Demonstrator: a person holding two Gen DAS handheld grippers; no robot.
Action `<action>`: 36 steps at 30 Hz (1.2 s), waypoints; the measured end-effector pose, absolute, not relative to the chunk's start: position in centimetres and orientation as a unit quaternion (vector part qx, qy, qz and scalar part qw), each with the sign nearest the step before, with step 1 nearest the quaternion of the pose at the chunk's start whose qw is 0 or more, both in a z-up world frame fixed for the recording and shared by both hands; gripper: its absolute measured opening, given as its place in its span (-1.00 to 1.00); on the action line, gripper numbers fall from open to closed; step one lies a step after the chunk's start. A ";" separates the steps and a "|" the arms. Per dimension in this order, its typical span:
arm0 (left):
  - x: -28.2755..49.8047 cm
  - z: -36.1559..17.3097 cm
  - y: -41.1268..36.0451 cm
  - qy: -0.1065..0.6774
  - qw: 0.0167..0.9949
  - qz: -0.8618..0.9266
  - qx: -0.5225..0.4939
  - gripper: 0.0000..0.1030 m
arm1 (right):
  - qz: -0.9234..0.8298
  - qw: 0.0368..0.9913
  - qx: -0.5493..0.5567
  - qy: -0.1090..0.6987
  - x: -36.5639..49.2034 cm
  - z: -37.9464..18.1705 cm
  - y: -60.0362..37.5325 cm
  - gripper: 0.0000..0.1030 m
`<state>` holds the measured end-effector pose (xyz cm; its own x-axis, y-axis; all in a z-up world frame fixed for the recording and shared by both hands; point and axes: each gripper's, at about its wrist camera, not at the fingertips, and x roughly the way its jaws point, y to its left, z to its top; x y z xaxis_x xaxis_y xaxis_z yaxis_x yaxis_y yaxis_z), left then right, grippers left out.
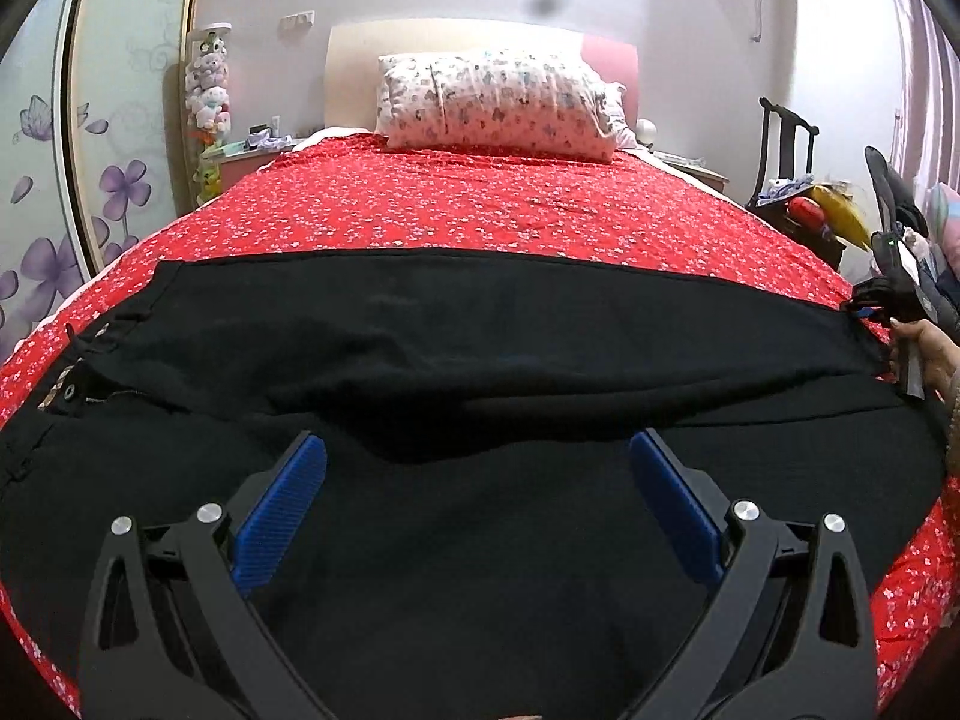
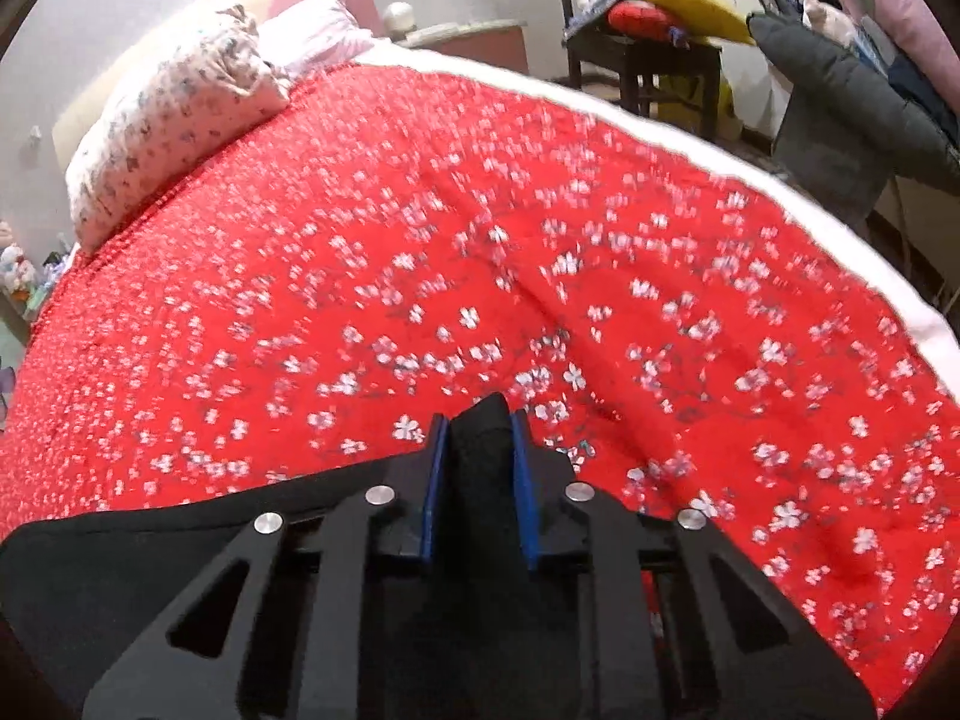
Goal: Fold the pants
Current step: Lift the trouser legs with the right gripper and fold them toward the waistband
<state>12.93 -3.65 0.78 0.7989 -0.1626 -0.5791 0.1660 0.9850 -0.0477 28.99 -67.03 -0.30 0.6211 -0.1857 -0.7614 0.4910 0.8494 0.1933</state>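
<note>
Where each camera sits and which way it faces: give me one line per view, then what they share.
Left wrist: on the left gripper, jaws open above the black pants, facing up the bed toward the pillow; a hand holding the right gripper shows at far right.
Right wrist: on the right gripper, angled down at the red bedspread toward the chair; its pads pinch an end of the pants.
Shared: pants, bedspread, pillow, chair.
</note>
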 end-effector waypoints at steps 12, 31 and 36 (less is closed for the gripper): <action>11.7 1.9 -3.2 0.270 0.959 -0.090 -0.011 0.96 | -0.103 0.936 0.238 0.236 17.6 9.1 -64.0 -0.66; 8.9 3.8 0.4 0.229 0.965 -0.090 -0.087 0.96 | -0.113 0.891 0.291 0.330 -0.6 2.6 -55.8 -0.37; 8.8 4.0 1.2 0.231 0.964 -0.085 -0.100 0.96 | -0.081 0.844 0.446 0.286 -2.6 3.3 -57.0 0.08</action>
<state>8.76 1.23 3.97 0.8787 -0.2104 -0.4285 0.1181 0.9655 -0.2321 -2.56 -57.04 3.28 0.8239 0.1185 -0.5542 0.3910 0.5890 0.7072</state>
